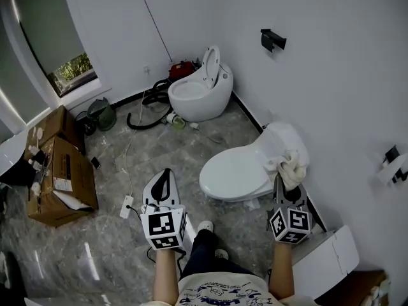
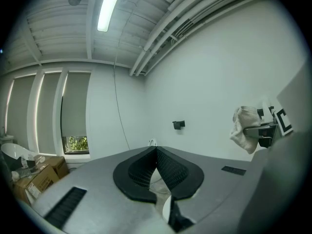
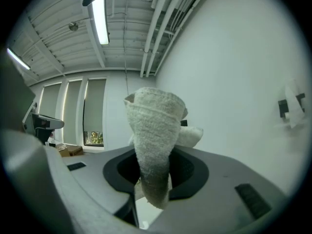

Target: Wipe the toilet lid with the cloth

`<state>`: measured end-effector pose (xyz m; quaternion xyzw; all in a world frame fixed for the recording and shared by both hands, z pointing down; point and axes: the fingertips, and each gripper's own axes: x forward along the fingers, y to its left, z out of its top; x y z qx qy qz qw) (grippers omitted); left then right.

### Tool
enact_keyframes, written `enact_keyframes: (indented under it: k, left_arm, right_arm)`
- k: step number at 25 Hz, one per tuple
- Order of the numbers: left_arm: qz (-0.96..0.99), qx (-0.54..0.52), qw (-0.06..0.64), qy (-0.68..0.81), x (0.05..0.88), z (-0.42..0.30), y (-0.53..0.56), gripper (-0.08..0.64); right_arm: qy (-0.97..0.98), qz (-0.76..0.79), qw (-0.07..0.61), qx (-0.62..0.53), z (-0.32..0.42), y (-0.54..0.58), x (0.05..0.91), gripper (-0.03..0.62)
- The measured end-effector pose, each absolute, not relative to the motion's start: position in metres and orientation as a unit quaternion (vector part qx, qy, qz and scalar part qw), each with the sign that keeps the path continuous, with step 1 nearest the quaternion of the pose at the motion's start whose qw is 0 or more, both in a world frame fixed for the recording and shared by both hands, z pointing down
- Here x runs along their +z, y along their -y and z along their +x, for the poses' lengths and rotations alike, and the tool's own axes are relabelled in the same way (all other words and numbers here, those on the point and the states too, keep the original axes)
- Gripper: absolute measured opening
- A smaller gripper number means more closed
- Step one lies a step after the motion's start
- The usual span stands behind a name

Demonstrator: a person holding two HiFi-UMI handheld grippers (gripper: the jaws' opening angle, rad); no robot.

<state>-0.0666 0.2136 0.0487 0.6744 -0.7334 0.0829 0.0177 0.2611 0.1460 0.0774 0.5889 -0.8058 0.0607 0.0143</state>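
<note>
A white toilet with its lid (image 1: 234, 169) closed stands against the right wall. My right gripper (image 1: 282, 182) hovers at the lid's right rear, shut on a crumpled white cloth (image 1: 292, 167). In the right gripper view the cloth (image 3: 153, 145) hangs rolled between the jaws and hides the toilet. My left gripper (image 1: 166, 173) is over the floor to the left of the toilet, its jaws shut with nothing in them. In the left gripper view its black pads (image 2: 157, 152) meet, and the cloth (image 2: 246, 128) shows at the right.
A second egg-shaped toilet (image 1: 199, 93) with its lid raised stands at the back, with hoses and a green bucket (image 1: 102, 113) beside it. Cardboard boxes (image 1: 60, 177) sit at the left. A power strip (image 1: 126, 206) lies on the floor. A white box (image 1: 325, 260) stands at lower right.
</note>
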Motion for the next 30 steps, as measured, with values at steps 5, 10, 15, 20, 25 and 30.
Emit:
enact_keyframes:
  k: [5, 10, 15, 20, 25, 30]
  left_arm:
    - [0.676, 0.084, 0.024, 0.732, 0.056, -0.072, -0.171, 0.003]
    - [0.688, 0.08, 0.033, 0.721, 0.073, -0.078, -0.114, 0.003]
    - [0.7, 0.086, 0.052, 0.707, 0.1, -0.091, -0.039, 0.003]
    - [0.708, 0.096, 0.06, 0.697, 0.107, -0.116, 0.031, 0.003]
    - [0.713, 0.102, 0.062, 0.691, 0.115, -0.136, 0.1, 0.003]
    - [0.719, 0.118, 0.077, 0.68, 0.138, -0.151, 0.143, 0.003]
  right_arm:
    - [0.801, 0.595, 0.025, 0.064, 0.259, -0.115, 0.091, 0.114]
    - [0.789, 0.61, 0.03, 0.068, 0.258, -0.071, 0.106, 0.114]
    - [0.78, 0.62, 0.04, 0.075, 0.243, -0.002, 0.123, 0.114]
    - [0.771, 0.629, 0.051, 0.079, 0.223, 0.062, 0.13, 0.114]
    - [0.764, 0.636, 0.066, 0.09, 0.208, 0.124, 0.146, 0.114]
    - [0.759, 0.636, 0.085, 0.111, 0.195, 0.167, 0.172, 0.114]
